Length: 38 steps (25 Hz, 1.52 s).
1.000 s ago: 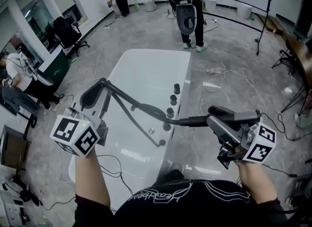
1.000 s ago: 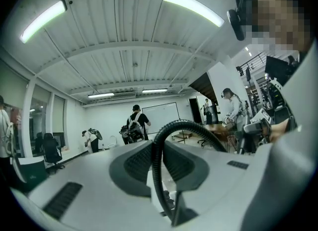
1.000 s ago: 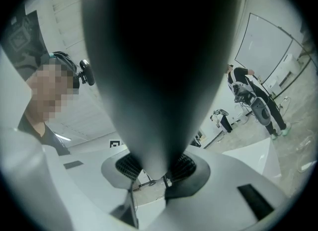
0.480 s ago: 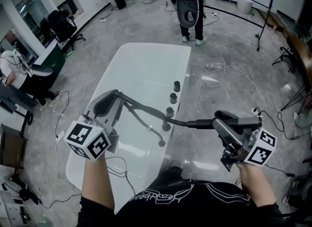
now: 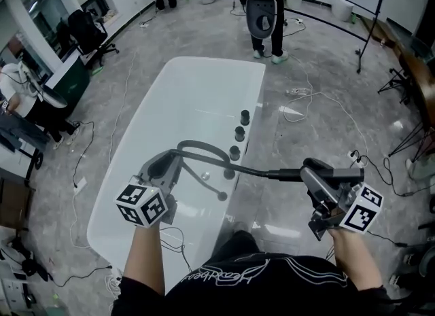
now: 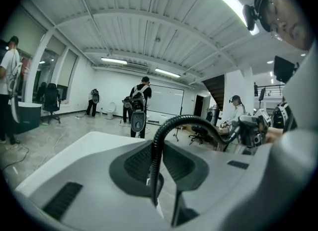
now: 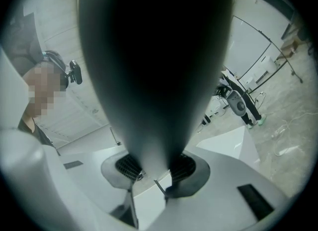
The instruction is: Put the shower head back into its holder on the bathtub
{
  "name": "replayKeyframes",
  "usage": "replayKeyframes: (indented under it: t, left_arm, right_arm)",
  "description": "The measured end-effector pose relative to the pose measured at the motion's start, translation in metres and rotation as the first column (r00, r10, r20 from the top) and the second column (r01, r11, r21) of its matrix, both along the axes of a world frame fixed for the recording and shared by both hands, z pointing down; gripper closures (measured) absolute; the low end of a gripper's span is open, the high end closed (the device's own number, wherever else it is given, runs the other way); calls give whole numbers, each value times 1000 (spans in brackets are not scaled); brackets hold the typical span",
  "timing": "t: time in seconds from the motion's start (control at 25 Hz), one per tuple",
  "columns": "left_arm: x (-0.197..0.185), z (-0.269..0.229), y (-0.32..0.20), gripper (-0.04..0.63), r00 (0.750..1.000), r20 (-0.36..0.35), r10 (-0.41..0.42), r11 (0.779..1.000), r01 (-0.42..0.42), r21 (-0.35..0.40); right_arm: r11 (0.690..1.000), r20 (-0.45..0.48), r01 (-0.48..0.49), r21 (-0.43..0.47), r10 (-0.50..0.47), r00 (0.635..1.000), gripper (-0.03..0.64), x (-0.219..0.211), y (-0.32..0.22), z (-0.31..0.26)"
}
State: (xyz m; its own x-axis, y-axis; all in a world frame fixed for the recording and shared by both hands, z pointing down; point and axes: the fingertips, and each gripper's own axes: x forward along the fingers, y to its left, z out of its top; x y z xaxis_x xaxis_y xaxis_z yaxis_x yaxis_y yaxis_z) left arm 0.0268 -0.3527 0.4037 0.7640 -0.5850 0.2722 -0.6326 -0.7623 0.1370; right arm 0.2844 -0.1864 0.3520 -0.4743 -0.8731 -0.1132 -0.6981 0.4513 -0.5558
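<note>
The white bathtub (image 5: 160,97) stretches away below me, with three dark knobs (image 5: 239,132) in a row on its right rim. A black shower hose (image 5: 204,147) arcs over the tub's near end. My left gripper (image 5: 163,166) hangs low over the tub and is shut on that hose (image 6: 162,131), which runs up between its pads. To the right of the rim, my right gripper (image 5: 310,170) is shut on the dark shower head (image 5: 285,173). In the right gripper view the shower head (image 7: 154,66) fills the space between the jaws. I cannot pick out the holder.
A person with gear (image 5: 262,9) stands beyond the tub's far end. Cables (image 5: 299,114) lie on the grey floor to the right, near a light stand (image 5: 370,15). More people and an office chair (image 5: 85,32) are at the left. A thin chrome fitting (image 5: 211,185) lies inside the tub.
My left gripper has sunk towards the tub with the hose and rolled a little, so the hose's loop hangs lower. The right gripper dropped slightly, still holding the shower head.
</note>
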Motion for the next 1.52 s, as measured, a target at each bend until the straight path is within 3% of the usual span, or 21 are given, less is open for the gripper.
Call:
replayKeyframes:
  t: [0.24,0.48,1.04,1.32,1.52]
  left_arm:
    - [1,63,17,534,1000,8,-4,992,5,-124]
    - [6,112,32,534,1000,30,8,981,-2,-192]
    - [33,209,89,534,992,88,96,946,-63,-319]
    - [42,249,122,534,973,163,164,936,-102,-337]
    - [39,256,135,479,965,183,187,924,-109,-365]
  right_arm:
    - [1000,-20,-18,-17,18,1000,486,1,17,-1]
    - [999,-31,-31,-24,30,999,486,-2,31,-2]
    - [997,-65,-3,-83,-3,998,486,-20,62,7]
    - [996,-91,38,-75,-45,995,486,-40,75,9]
    - [996,-74,37,-79,-43,996,486,-49,83,10]
